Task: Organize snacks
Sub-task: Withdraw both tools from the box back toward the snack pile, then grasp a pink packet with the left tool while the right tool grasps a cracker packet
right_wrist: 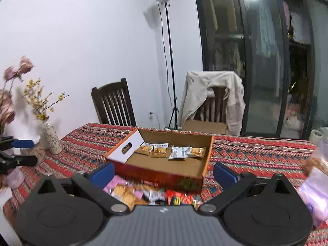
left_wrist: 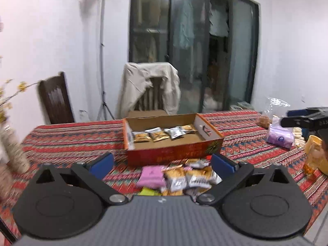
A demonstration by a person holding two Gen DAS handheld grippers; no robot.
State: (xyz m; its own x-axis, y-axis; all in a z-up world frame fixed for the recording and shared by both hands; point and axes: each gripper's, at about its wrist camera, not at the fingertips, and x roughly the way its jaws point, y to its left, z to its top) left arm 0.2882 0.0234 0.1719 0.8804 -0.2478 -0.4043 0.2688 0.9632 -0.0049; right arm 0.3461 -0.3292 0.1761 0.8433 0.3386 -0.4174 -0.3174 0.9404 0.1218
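Note:
An open red cardboard box (left_wrist: pixel 174 153) sits on the patterned tablecloth and holds a row of several snack packets (left_wrist: pixel 162 134); it also shows in the right wrist view (right_wrist: pixel 155 176) with the packets (right_wrist: pixel 174 151) along its far side. A loose pile of snack packets (left_wrist: pixel 180 179) lies in front of the box, with a pink packet (left_wrist: pixel 151 176) at its left. My left gripper (left_wrist: pixel 162 164) is open and empty above the pile. My right gripper (right_wrist: pixel 164 173) is open and empty above the same pile (right_wrist: pixel 143 192). The other gripper shows at each view's edge (left_wrist: pixel 303 119) (right_wrist: pixel 18 151).
A vase with flowers (right_wrist: pixel 51 137) stands at the table's left. A purple tissue pack (left_wrist: pixel 279 137), a clear bag of snacks (left_wrist: pixel 266 116) and a yellow cup (left_wrist: pixel 313 153) lie at the right. Two chairs (right_wrist: pixel 114 104), one under a beige jacket (left_wrist: pixel 149 86), stand behind the table.

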